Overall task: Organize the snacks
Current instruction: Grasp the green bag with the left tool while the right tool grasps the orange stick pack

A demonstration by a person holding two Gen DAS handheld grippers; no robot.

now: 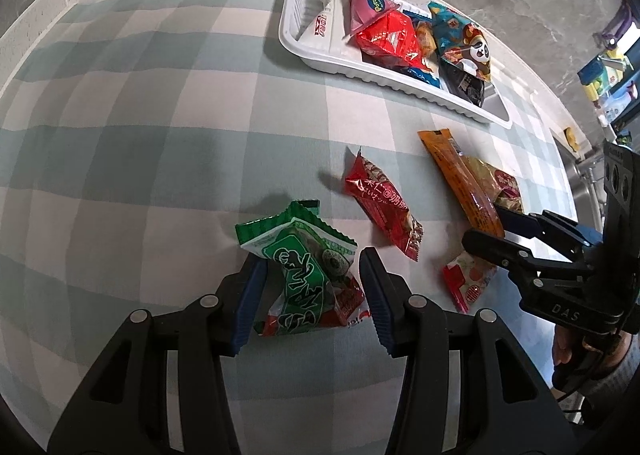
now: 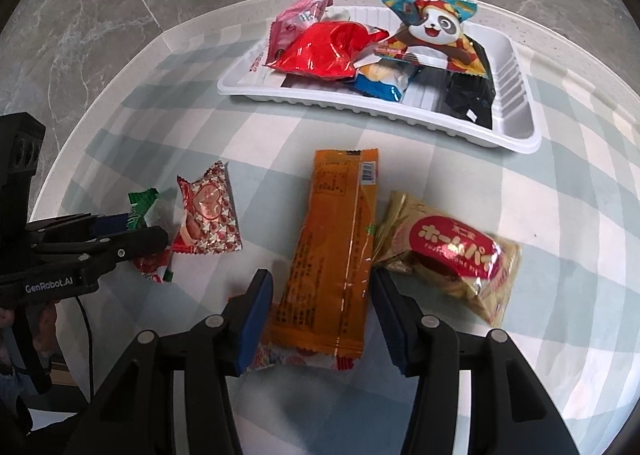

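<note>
Snacks lie scattered on the checked cloth of a round tabletop (image 2: 580, 215) while a white tray (image 2: 516, 135) near its far edge already holds several packets, a panda-printed bag (image 2: 434, 35) and a red foil pouch (image 2: 324, 51) among them. Both hand-held tools are lowered over loose packets on the near half of the cloth — the pick-up stage of the sorting, by the look of it, with five packets not yet in the tray.

The left gripper (image 1: 312, 295) straddles a green-and-white packet (image 1: 300, 275); its jaws stand apart on either side, the left pad close against the wrapper, the right one showing a gap, so nothing is gripped. The right gripper (image 2: 320, 315) brackets the near end of a long orange bar wrapper (image 2: 332, 255), jaws likewise open with cloth visible on each side; a small red-and-white packet (image 2: 304, 361) lies partly under the bar. Just beside the bar sits a gold biscuit bag (image 2: 448, 255), and between the two tools rests a red heart-printed sachet (image 2: 210, 215).

Judging from this, each tool next has to close on its packet and lift clear — the crinkly wrappers may slide or buckle, so a squeeze across the middle seems safest — then carry it toward the tray at the far edge, where free space shows mainly at the right-hand end
</note>
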